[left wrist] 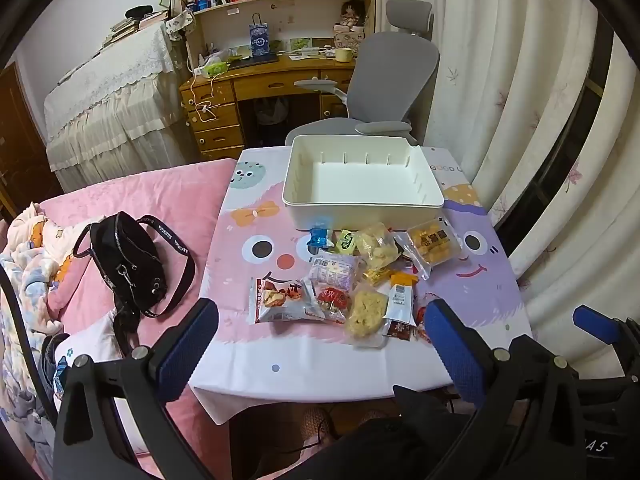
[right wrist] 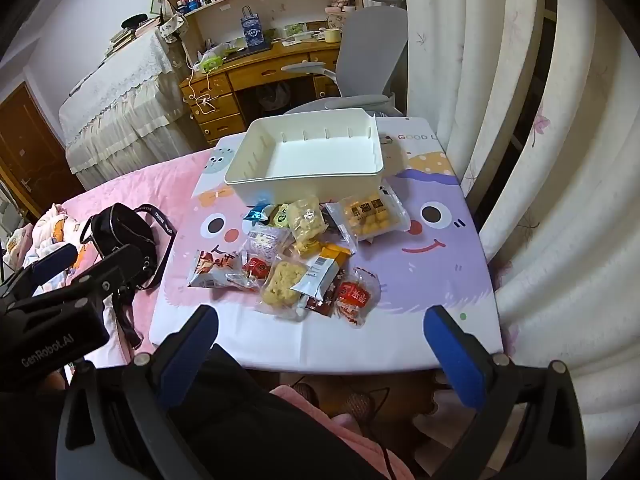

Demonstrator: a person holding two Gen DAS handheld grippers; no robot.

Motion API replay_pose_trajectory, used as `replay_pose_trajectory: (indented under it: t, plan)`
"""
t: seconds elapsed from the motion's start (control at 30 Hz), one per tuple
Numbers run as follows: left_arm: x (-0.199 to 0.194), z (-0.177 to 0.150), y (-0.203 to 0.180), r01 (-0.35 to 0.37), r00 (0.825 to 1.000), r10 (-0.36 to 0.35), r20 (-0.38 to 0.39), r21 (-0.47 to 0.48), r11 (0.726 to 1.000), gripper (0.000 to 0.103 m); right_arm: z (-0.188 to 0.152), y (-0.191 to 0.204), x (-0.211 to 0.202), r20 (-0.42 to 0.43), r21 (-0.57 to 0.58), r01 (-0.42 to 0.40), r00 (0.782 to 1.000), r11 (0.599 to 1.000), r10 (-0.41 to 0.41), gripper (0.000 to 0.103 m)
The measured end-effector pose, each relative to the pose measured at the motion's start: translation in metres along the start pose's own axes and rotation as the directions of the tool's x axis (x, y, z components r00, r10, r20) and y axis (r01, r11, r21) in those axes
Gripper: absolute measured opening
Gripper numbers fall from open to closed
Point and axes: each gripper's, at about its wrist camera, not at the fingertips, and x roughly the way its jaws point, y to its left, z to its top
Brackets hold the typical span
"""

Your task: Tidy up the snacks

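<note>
Left gripper (left wrist: 320, 344): spread wide, nothing between its fingers, poised over the near table edge
Right gripper (right wrist: 320, 344): likewise spread and unloaded
Snacks (left wrist: 348, 276): heaped mid-table, within reach
White bin (left wrist: 362, 200): bare, just behind the heap, ready to receive

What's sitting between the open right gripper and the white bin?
The loose pile of snack packets lies between the right gripper and the white bin, with bare tablecloth nearest the gripper. The right wrist view shows it.
</note>
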Motion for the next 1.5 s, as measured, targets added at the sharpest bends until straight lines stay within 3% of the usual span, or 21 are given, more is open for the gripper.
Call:
replay_pose_trajectory:
  t: [1.5]
  plan:
    - [-0.0007, -0.0001, 0.0004, -0.012, 1.000, 0.012, 0.000, 0.002, 1.000, 0.102, 0.0043, 0.0000, 0.0081, -0.011, 0.002, 0.001, 1.000, 1.000, -0.001, 0.103]
